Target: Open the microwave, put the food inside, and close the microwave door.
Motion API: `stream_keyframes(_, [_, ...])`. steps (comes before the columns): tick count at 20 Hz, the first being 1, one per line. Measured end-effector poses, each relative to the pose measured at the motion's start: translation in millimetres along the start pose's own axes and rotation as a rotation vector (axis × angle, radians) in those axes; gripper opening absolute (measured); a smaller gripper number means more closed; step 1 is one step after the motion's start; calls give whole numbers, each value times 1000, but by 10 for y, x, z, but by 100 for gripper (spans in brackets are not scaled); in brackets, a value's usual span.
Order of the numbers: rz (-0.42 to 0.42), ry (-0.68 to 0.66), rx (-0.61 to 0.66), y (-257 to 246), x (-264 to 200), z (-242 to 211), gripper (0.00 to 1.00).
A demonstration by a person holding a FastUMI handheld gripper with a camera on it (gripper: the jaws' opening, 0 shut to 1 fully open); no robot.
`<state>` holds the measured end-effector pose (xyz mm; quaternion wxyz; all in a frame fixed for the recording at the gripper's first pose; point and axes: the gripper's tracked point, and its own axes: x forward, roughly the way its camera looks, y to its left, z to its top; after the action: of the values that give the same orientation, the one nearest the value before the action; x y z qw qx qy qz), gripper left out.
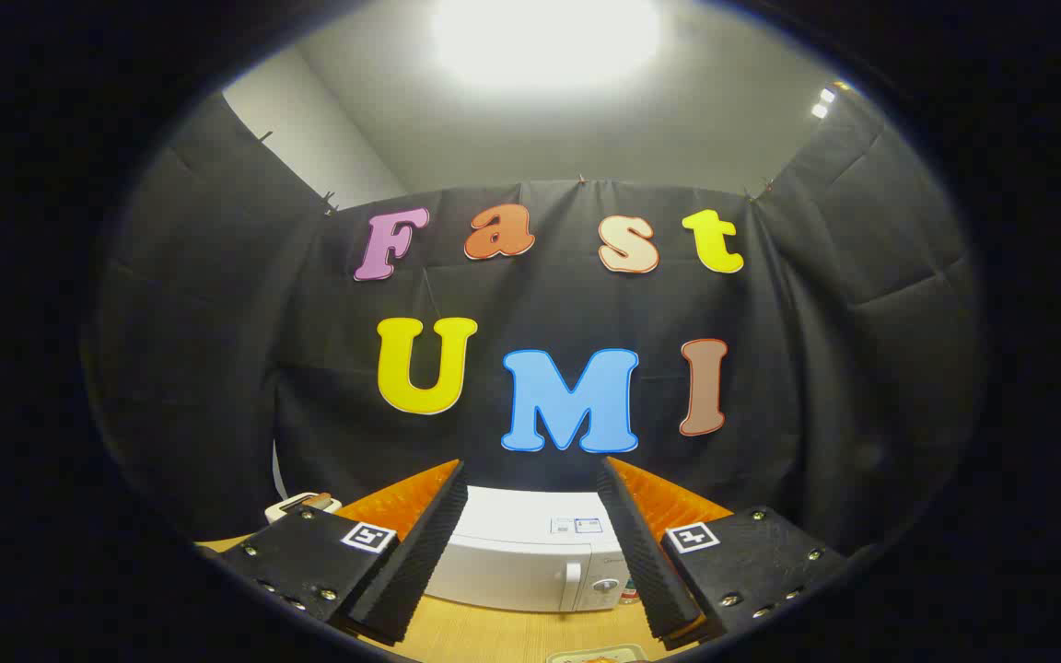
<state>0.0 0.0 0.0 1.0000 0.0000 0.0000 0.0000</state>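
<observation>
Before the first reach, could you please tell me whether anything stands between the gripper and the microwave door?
Nothing visible does. The gripper is open and holds nothing, and the white microwave sits beyond it on the wooden table, door shut, handle facing the jaws, with bare tabletop between.

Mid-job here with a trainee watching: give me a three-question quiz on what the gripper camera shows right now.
1. True or false: the microwave door is shut.
2. The hand-held gripper fingers are: A) open with nothing between them, B) shut on the microwave handle, C) shut on a plate.
3. What surface does the microwave stand on?

Key
1. True; the door sits flush, its handle untouched.
2. A; the microwave lies beyond the fingers.
3. The wooden table.
</observation>
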Motion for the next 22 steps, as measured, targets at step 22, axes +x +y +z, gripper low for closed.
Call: stream_keyframes(22, [-16, 55, 24, -205, 306, -813, 91])
